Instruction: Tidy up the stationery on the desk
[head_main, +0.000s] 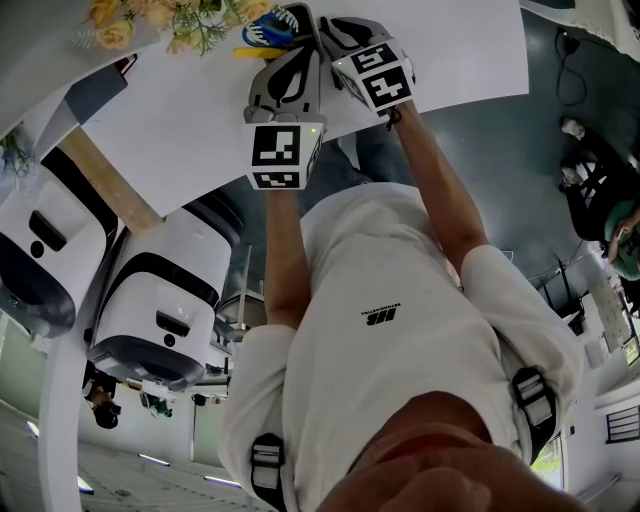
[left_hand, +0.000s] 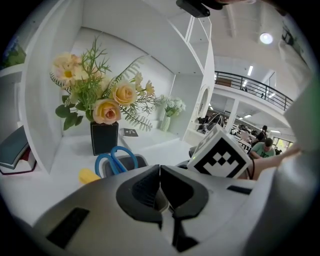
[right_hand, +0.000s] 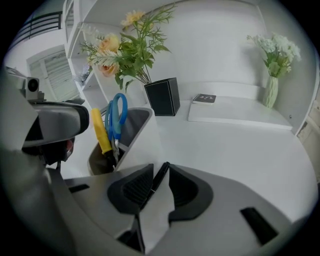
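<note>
Scissors: standing with yellow pen in holder on surface, near black vase.
Left gripper: fingers pressing together, holding nothing.
Right gripper: fingers pinching thin white piece, beside holder.

- The left gripper has a pale grey shell and black ribbed pads. The right gripper has the same colours.
- The marker cube has black squares on white.
- Just ahead of the right gripper, the pen holder is white outside and grey inside.
- The scissors in it have blue handles, and the stick-shaped item beside them is yellow.
- Beyond the holder, the square vase is black. Its flowers are peach and pale yellow, with green leaves.
- Far ahead and right, the booklet is black and the slim vase is pale, holding white blossoms.
- The desk is white.
- Left of the left gripper, the books are dark blue-grey over dark red.
</note>
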